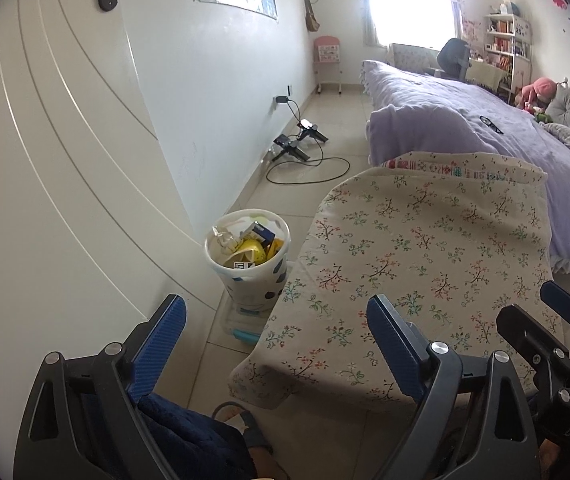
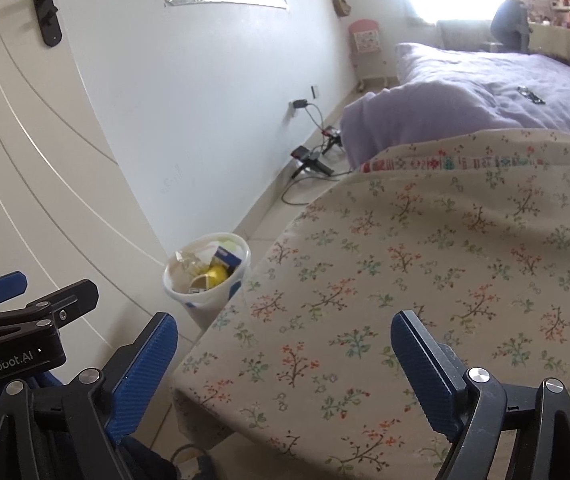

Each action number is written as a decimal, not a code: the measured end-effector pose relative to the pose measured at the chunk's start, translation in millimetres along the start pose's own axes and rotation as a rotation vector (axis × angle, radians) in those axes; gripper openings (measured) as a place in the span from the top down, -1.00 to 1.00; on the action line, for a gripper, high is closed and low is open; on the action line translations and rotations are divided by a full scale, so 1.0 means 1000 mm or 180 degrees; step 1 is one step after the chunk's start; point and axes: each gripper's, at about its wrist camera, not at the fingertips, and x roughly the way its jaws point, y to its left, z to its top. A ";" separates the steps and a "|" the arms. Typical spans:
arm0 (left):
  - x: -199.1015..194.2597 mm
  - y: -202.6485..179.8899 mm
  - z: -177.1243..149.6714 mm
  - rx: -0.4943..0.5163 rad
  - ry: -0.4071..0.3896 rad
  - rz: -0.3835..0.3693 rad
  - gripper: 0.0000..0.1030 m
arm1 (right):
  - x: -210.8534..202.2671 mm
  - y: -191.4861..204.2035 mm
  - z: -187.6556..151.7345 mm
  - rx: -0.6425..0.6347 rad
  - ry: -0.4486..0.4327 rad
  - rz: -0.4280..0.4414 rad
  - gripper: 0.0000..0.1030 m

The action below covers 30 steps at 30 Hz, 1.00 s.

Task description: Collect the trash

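Both grippers, left (image 1: pixel 277 344) and right (image 2: pixel 285 360), gape wide, empty; bin (image 1: pixel 247 248) looks full; we reckon next is hunting leftover trash.

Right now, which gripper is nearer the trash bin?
Left, probably. The left gripper hangs open just short of the trash bin; the right gripper, also open, sits over the floral-covered table beside it.

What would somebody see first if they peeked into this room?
Probably the white spotted trash bin on the floor by the white door, stuffed with yellow and blue wrappers. Right beside it is a table under a flowery cloth, and behind that a big bed with a purple blanket. Up close, the blue-padded left gripper and right gripper both stand open and empty.
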 end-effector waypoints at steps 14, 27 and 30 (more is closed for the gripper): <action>0.001 0.000 0.001 -0.0023 0.0008 0.0010 -0.82 | 0.005 0.005 -0.002 0.0000 0.0008 0.0025 -0.88; 0.004 -0.001 0.001 -0.0012 0.0042 0.0011 -0.82 | 0.008 0.005 -0.003 -0.0007 0.0033 0.0043 -0.89; 0.004 -0.001 0.001 -0.0013 0.0042 0.0010 -0.82 | 0.009 0.006 -0.005 -0.0014 0.0042 0.0049 -0.89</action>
